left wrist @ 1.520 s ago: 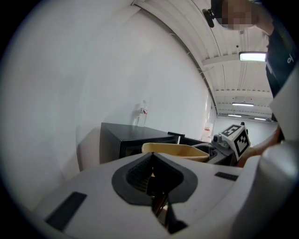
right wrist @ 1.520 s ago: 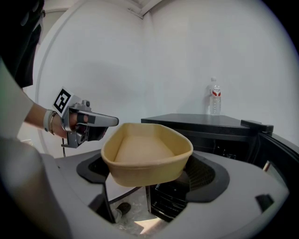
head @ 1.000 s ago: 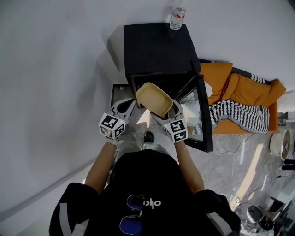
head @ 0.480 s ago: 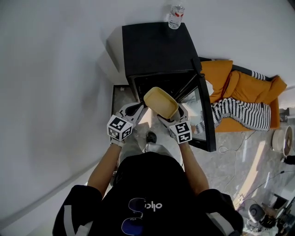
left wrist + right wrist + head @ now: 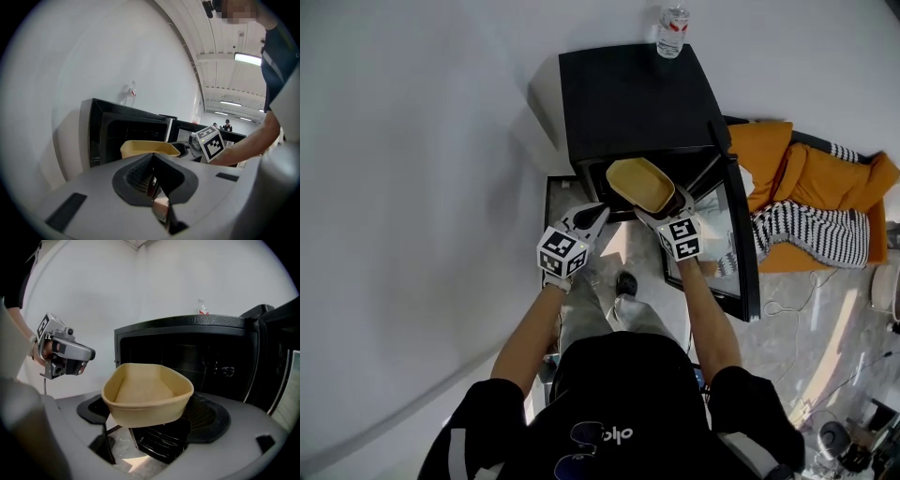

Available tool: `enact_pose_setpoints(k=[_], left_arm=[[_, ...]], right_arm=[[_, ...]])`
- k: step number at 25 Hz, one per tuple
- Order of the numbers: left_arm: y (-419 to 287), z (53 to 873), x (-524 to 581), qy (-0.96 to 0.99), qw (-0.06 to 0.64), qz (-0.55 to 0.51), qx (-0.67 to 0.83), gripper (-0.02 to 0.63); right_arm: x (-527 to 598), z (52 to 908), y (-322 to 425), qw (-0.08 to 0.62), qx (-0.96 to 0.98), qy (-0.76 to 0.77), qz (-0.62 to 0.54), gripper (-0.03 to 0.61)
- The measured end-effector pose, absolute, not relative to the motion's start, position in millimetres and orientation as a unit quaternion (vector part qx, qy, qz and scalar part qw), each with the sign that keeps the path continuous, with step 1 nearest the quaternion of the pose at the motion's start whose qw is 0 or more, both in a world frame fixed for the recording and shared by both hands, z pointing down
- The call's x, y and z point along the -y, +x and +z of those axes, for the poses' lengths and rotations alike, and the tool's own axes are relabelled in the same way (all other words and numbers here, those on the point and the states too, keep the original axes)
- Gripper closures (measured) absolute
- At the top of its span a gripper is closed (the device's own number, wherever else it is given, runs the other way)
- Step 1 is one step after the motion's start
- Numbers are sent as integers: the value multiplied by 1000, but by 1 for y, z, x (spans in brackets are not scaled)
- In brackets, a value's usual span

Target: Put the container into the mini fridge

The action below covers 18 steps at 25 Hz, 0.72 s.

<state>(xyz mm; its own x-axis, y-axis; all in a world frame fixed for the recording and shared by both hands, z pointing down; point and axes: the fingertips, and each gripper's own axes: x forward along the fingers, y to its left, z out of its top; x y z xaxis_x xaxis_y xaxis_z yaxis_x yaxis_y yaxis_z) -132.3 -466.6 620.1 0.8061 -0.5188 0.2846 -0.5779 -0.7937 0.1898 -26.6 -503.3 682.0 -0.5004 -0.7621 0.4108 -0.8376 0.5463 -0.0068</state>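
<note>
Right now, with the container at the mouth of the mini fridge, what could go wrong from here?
The right gripper appears to grip the yellow container by its near end only, so it might tilt or slip going in. The container hangs just before the mini fridge opening; its far rim may clip the frame or the open door beside it. A bump could topple the water bottle on top.

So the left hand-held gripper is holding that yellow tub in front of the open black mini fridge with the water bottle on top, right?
Not quite: the right hand-held gripper holds the shallow yellow plastic container, as the right gripper view shows; the left hand-held gripper is shut on nothing. The black mini fridge is open, the clear water bottle on top.
</note>
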Motion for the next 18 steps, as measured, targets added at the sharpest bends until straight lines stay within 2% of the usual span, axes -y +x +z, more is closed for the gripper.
enact_pose_setpoints(k=[18], left_arm=[[-142, 653, 505, 934, 140, 114, 309, 606]], right_arm=[[592, 701, -70, 162, 832, 520, 106, 74]])
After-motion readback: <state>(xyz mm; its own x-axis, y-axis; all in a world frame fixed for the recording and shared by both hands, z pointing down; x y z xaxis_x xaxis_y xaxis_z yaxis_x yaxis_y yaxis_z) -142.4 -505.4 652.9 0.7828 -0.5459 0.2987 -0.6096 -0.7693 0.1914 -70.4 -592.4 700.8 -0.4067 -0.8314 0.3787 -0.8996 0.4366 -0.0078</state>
